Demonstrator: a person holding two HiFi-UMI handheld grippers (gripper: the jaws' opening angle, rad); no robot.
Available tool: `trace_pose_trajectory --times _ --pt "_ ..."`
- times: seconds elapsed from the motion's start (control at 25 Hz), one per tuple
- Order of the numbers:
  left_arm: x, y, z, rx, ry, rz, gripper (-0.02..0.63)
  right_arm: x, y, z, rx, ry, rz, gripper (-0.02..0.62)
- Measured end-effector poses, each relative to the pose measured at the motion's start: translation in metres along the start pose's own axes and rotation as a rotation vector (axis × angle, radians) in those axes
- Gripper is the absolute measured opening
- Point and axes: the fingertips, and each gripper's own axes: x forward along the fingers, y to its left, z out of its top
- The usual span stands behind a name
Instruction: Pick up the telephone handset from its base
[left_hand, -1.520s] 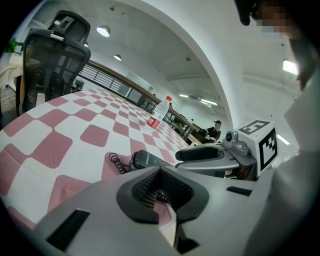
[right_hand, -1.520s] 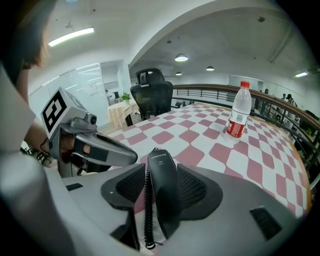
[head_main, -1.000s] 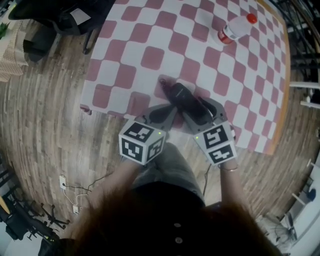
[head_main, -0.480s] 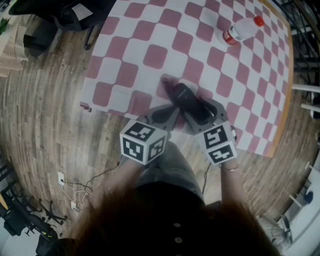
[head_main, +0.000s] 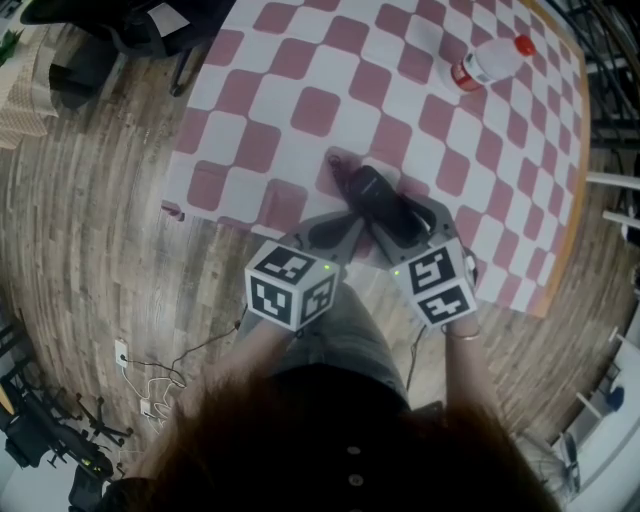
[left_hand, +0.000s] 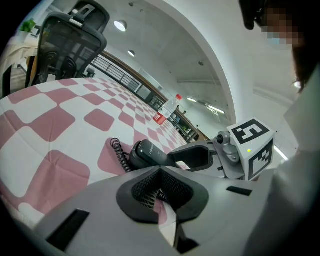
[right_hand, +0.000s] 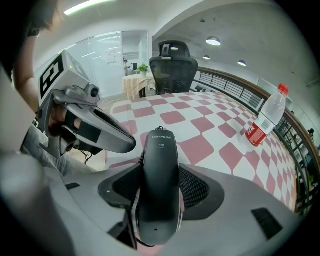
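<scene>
Black plastic telephone handset (head_main: 383, 205) is clamped at mid-length by the right gripper (right_hand: 160, 189) at the 6 o'clock edge of a red-and-white checked table (head_main: 300, 60); no base is seen. The left gripper (left_hand: 159, 189), at its 9 o'clock, is closed on nothing. The handset is judged light, rigid and slippery; its coiled cord (left_hand: 118, 154) may tug.

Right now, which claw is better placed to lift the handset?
Right. The right claw is shut on the handset; the left claw is shut, empty, beside it.
</scene>
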Motion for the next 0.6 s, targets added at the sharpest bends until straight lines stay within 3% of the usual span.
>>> trace_pose_trajectory --times 0.6 --pt "0.0004 0.0003 -0.0022 0.0 -0.009 0.017 0.008 -0.0023 0.0003 0.001 -0.021 -0.036 -0.036 0.236"
